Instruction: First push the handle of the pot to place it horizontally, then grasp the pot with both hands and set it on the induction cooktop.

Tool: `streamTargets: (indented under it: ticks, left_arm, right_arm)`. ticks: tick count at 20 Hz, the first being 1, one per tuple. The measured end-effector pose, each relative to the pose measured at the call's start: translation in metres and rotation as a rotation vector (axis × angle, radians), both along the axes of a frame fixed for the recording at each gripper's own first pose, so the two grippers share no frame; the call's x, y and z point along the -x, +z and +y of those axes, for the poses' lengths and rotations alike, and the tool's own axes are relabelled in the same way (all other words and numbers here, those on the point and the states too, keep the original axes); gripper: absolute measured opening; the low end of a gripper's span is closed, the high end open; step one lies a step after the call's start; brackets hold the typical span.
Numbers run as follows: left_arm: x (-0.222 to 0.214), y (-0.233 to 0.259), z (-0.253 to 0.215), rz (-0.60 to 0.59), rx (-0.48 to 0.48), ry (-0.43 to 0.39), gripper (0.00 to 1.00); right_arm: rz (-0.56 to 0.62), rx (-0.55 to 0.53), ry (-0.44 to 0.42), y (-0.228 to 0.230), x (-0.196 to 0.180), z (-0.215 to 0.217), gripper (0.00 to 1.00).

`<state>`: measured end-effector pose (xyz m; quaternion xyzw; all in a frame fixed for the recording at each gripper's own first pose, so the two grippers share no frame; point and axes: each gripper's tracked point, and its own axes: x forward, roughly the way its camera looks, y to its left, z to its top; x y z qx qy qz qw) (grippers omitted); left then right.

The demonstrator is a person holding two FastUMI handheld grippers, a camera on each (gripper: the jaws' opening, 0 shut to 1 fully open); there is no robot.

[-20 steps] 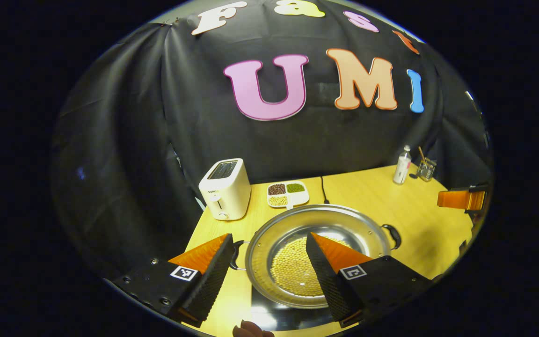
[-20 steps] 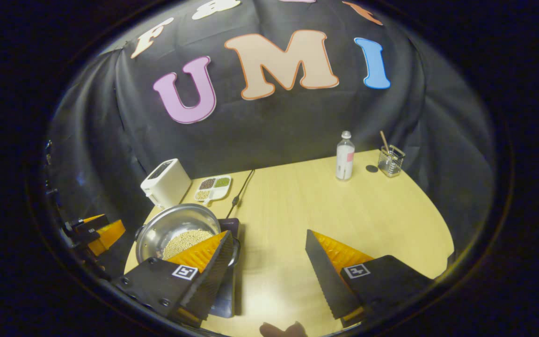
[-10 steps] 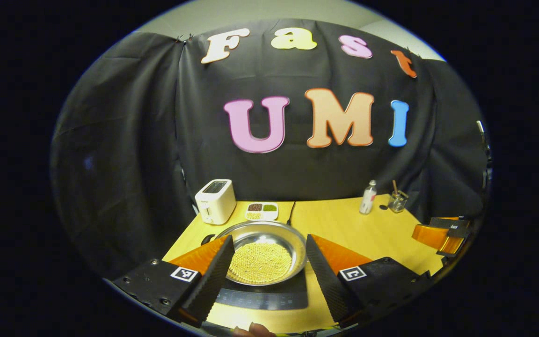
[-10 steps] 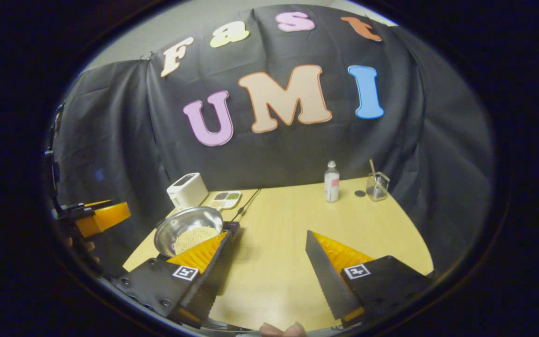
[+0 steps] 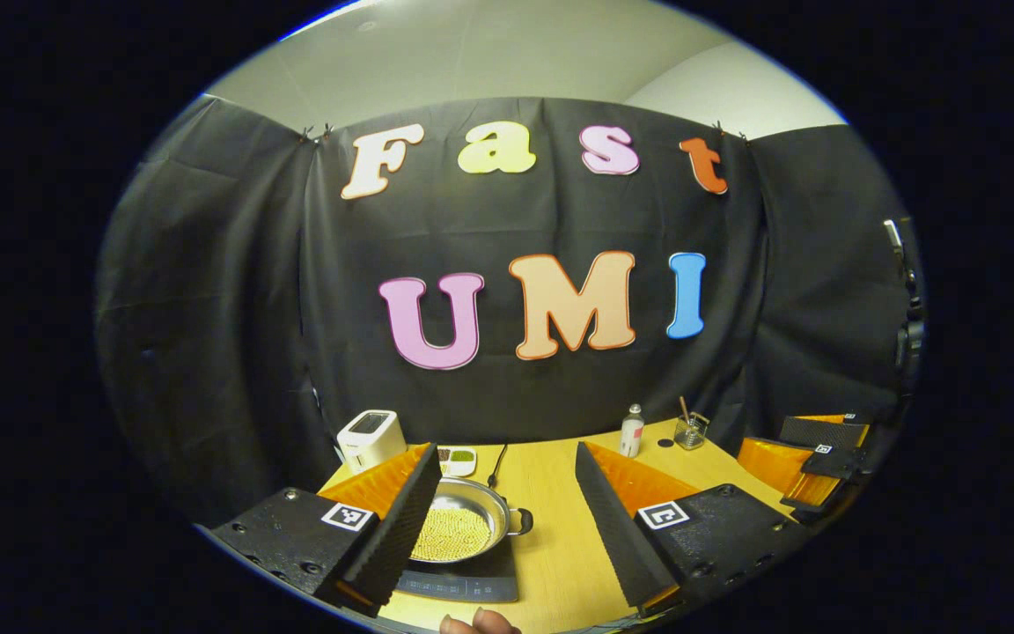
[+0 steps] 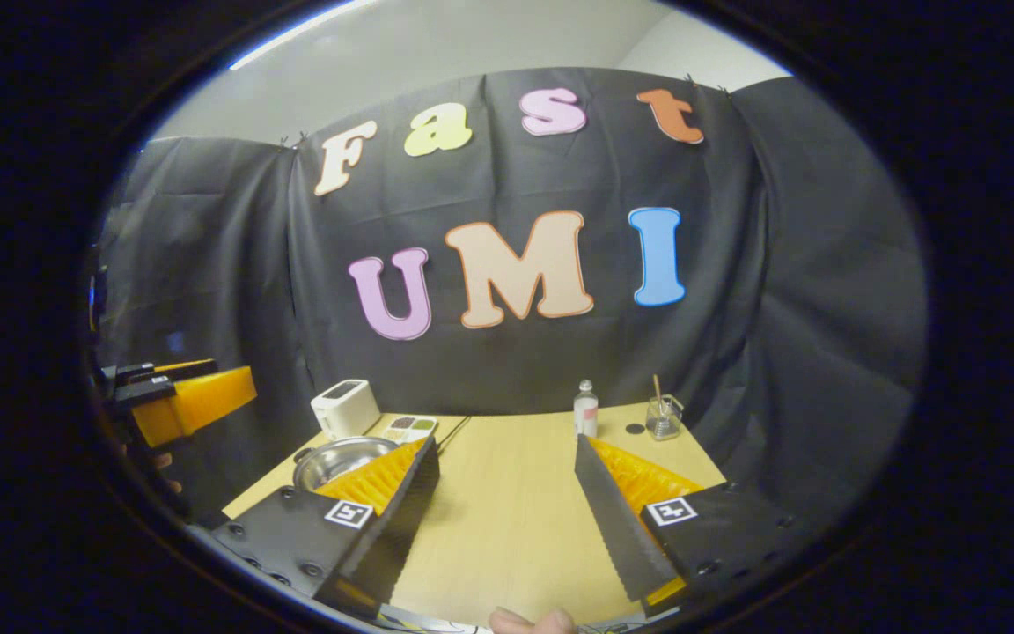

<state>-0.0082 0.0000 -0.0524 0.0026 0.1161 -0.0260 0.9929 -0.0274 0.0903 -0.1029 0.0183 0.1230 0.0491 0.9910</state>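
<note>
A shallow steel pot (image 5: 463, 528) holding yellow beans rests on the black induction cooktop (image 5: 459, 583) near the table's front left, one loop handle (image 5: 520, 521) pointing right. My left gripper (image 5: 503, 497) hangs open above and in front of it, nothing between the fingers. In the right gripper view the pot (image 6: 340, 456) lies at the left, partly behind a finger. My right gripper (image 6: 507, 480) is open over bare table. The right gripper (image 5: 811, 449) appears at the right edge of the left gripper view, and the left gripper (image 6: 181, 401) at the left edge of the right gripper view.
A white toaster (image 5: 371, 436) and a divided dish of beans (image 5: 456, 458) stand at the back left, with a black cord (image 5: 496, 465) beside them. A small bottle (image 5: 631, 431) and a glass with a stick (image 5: 690, 431) stand at the back right of the wooden table (image 5: 560, 546).
Both grippers have pulled back and risen away from the pot, which now looks smaller and sits on the cooktop. Both stay open.
</note>
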Motion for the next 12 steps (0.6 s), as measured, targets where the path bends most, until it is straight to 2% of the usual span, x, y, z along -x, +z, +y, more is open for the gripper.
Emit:
streamTargets:
  ticks: [3,4,7,10,11,12]
  left_arm:
    - [0.034,0.013,-0.005,-0.044,-0.014,-0.009,0.92]
    - [0.044,0.012,-0.005,-0.043,-0.019,-0.010,0.93]
    - [0.072,0.001,-0.007,-0.010,0.033,-0.014,0.93]
    - [0.088,0.002,0.003,0.003,0.060,0.038,0.94]
    - [0.093,0.007,0.008,-0.007,0.056,0.057,0.94]
    - [0.094,0.019,0.007,-0.046,0.057,0.067,0.94]
  right_arm:
    - [-0.043,0.044,-0.002,0.018,0.026,-0.003,0.96]
    - [-0.042,0.058,-0.004,0.020,0.039,-0.006,0.94]
    - [-0.055,0.094,-0.030,0.028,0.071,-0.026,0.94]
    - [-0.073,0.081,-0.057,0.037,0.085,-0.041,0.94]
    - [-0.082,0.069,-0.049,0.041,0.086,-0.042,0.96]
    - [-0.102,0.062,-0.042,0.046,0.083,-0.044,0.94]
